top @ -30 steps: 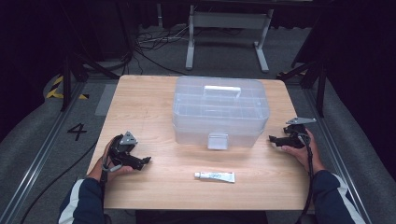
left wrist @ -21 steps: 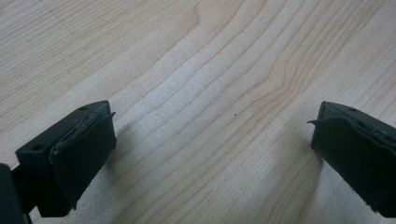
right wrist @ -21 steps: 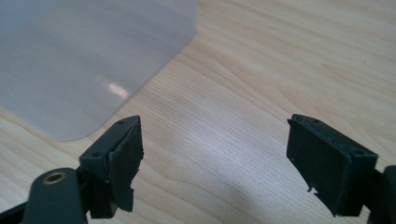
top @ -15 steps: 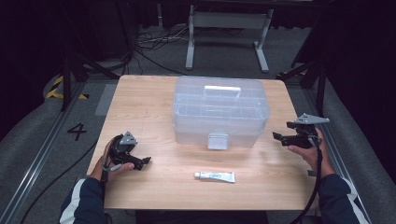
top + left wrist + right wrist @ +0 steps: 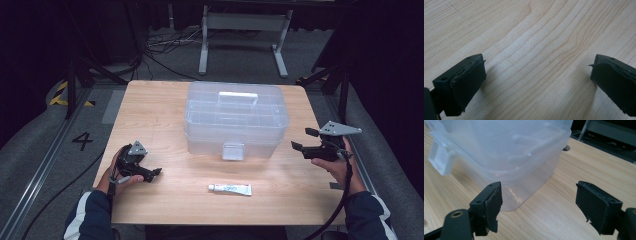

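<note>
While both claws gape empty, right claw (image 5: 300,140) faces clear box (image 5: 235,120), box lying crosswise, latch toward person

Right gripper (image 5: 299,141): shifted outward toward the right table edge (image 5: 320,165) and raised slightly since the earliest frame; now farther from the clear plastic box (image 5: 235,120).
Right hand (image 5: 334,167): moved with it, forearm angled more steeply.
Right jaws: spread wide, aimed at the box's near corner.
</note>
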A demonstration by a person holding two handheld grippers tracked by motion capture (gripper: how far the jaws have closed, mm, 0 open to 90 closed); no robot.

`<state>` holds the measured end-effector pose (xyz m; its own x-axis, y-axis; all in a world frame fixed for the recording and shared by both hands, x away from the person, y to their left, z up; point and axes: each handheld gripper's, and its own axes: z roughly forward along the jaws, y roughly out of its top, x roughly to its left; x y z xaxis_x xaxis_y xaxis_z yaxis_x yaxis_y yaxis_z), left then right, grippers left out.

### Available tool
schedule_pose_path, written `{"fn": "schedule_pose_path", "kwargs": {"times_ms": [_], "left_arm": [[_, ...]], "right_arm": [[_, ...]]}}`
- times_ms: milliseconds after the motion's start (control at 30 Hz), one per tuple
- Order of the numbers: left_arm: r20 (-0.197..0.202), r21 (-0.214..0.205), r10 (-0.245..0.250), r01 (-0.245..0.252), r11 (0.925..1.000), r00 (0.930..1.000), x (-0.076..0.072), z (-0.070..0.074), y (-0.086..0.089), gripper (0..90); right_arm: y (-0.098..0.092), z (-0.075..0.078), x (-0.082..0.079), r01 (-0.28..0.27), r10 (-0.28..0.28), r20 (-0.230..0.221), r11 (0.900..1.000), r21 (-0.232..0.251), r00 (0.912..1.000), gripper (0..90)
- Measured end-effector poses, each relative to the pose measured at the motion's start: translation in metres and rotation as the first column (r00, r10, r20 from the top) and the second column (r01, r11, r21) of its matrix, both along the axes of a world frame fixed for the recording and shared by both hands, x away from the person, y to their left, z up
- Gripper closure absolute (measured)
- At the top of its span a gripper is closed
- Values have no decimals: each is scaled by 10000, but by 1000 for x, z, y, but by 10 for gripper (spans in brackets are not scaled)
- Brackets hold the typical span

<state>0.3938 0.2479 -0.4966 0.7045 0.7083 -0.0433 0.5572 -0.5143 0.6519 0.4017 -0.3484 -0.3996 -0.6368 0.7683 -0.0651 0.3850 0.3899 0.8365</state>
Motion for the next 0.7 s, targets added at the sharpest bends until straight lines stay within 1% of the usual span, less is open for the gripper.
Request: {"fn": "schedule_pose_path", "kwargs": {"times_ms": [267,400,467,500,567,633,667,700], "left_arm": [[24,10,36,-36,10000,10000,-1,0,0,5],[27,7,54,-54,10000,10000,-1,0,0,5],[28,11,76,-76,10000,10000,-1,0,0,5],[26,9,77,-77,10000,10000,-1,0,0,6],[29,11,78,-78,10000,10000,-1,0,0,6],[26,12,80,-80,10000,10000,-1,0,0,5],[26,12,80,-80,10000,10000,-1,0,0,5],[27,7,81,-81,10000,10000,-1,0,0,5]], "right_arm": [[9,15,-8,-260,261,382,9997,-29,9989,223],[11,24,-11,-364,357,615,9993,99,9975,228],[14,28,-11,-368,368,675,9993,-19,9970,228],[15,31,-11,-439,444,742,9990,-86,9963,229],[17,37,-11,-406,411,883,9991,-74,9952,239],[20,45,-11,-571,570,1027,9984,-21,9931,249],[20,45,-11,-571,570,1027,9984,-21,9931,249],[22,49,-11,-596,597,1091,9982,-43,9922,251]]}}
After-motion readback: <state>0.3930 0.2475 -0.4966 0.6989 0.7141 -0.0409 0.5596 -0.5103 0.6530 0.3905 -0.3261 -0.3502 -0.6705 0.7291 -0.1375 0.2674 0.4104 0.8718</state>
